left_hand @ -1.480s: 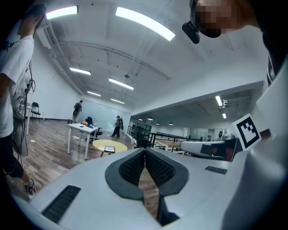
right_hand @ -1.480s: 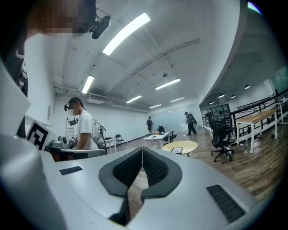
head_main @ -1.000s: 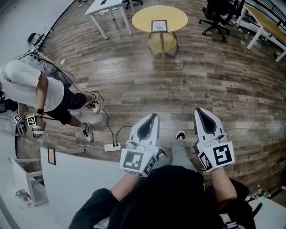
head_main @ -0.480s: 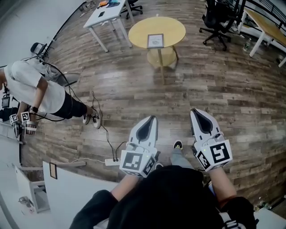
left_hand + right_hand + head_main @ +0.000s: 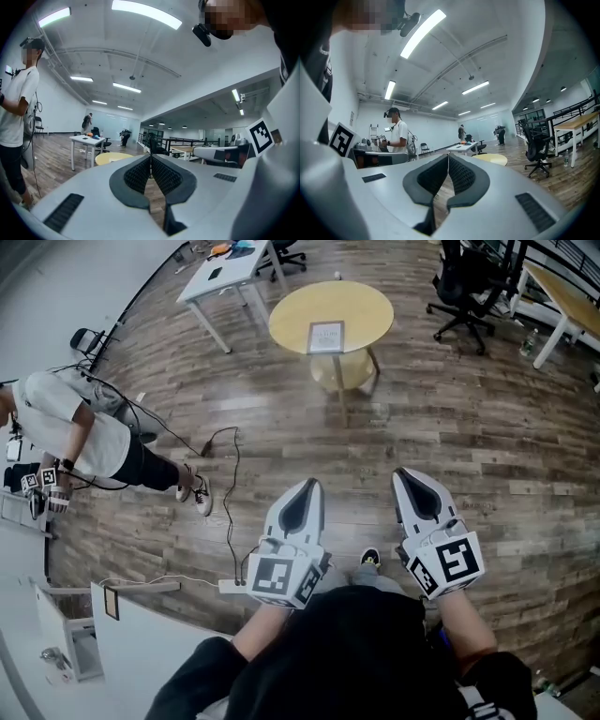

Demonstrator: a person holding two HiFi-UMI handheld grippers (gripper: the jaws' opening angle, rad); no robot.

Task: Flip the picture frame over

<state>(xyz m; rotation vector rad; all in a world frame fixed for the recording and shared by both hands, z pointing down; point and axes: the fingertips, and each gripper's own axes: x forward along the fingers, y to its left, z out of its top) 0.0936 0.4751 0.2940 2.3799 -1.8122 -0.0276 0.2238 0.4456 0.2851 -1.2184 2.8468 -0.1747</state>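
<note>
- You closing on table (image 5: 370, 304): at 12 o'clock, lower and nearer in head view than a second ago.
- Frame (image 5: 327, 337) lies flat on table top, toward near edge, untouched.
- Left gripper (image 5: 310, 484) and right gripper (image 5: 404, 472) carried level ahead of you; each pair of jaws pressed together, nothing between.
- Frame well apart from both, likely out of reach.
- Meaning: approach only, flip not begun; spread jaws before reaching.
- Bystander (image 5: 80, 437) at 9 o'clock, off your path.
</note>
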